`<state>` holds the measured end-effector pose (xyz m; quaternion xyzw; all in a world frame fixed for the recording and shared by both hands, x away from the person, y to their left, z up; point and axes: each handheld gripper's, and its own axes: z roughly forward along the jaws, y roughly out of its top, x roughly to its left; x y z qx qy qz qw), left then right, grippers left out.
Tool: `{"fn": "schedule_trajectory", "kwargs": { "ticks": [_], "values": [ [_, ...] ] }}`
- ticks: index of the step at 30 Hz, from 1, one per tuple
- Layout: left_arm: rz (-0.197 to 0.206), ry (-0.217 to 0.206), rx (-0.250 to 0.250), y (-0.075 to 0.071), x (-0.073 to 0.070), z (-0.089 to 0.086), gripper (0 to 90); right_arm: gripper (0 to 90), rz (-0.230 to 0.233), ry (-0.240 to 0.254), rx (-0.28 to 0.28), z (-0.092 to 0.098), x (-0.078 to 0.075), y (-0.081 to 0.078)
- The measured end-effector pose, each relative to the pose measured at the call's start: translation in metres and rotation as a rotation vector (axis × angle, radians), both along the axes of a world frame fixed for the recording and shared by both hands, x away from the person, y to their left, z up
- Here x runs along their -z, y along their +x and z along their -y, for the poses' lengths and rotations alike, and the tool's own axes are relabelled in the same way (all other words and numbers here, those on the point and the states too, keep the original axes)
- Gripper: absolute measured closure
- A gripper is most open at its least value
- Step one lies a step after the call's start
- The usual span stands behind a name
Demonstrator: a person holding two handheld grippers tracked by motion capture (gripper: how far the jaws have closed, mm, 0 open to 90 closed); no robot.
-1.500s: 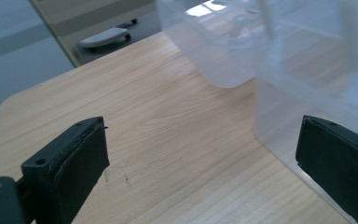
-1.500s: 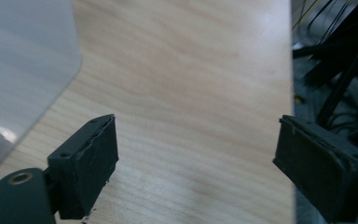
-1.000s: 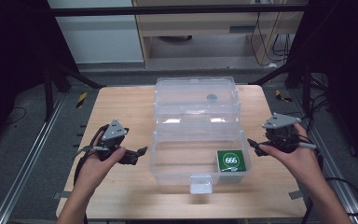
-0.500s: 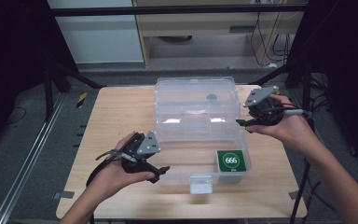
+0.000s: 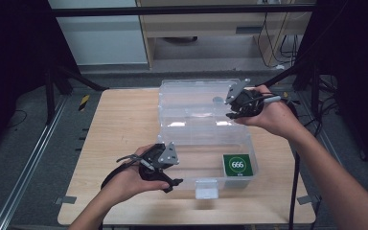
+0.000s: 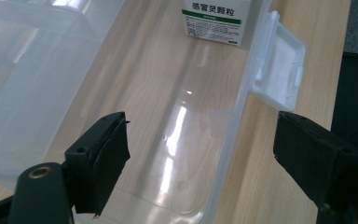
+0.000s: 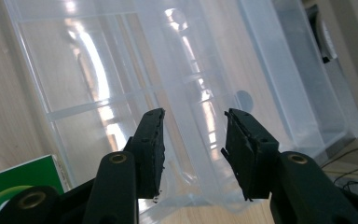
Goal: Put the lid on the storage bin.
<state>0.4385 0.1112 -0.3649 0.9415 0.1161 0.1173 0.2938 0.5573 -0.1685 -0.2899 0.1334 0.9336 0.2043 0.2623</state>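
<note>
Lab recording station, dim surroundings.
Wooden table [image 5: 120, 129] inside a black metal frame [image 5: 182, 8]; loose cables [image 5: 273, 33] behind; aluminium rail [image 5: 26, 163] along grey floor.

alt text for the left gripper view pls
The left gripper, jaws wide open, straddles the front wall of a clear plastic bin on a wooden table. A white and green box sits inside.

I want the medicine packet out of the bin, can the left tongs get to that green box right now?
Probably yes. The left tongs stand wide open at the near wall of the clear bin, which is open on top. The green box lies on the bin floor further along, with nothing between them.
</note>
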Motion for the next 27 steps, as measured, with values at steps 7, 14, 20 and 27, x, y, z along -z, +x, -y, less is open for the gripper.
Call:
{"fn": "schedule_trajectory", "kwargs": {
  "ticks": [7, 14, 20, 27],
  "values": [
    [-0.02, 0.027, 0.022, 0.001, 0.01, 0.002, 14.4, 57.9, -0.046, -0.037, -0.039, -0.005, 0.009, 0.015],
    [-0.035, 0.049, 0.025, 0.005, 0.019, 0.005, 24.2, 64.0, -0.084, -0.114, -0.072, -0.009, 0.015, 0.024],
    [-0.053, 0.034, 0.016, 0.007, 0.023, 0.004, 32.6, 75.8, -0.085, -0.148, -0.1, -0.014, 0.017, 0.025],
    [-0.065, 0.056, 0.044, 0.004, 0.026, 0.006, 43.6, 78.3, -0.082, -0.168, -0.105, -0.015, 0.018, 0.024]
  ]
}}
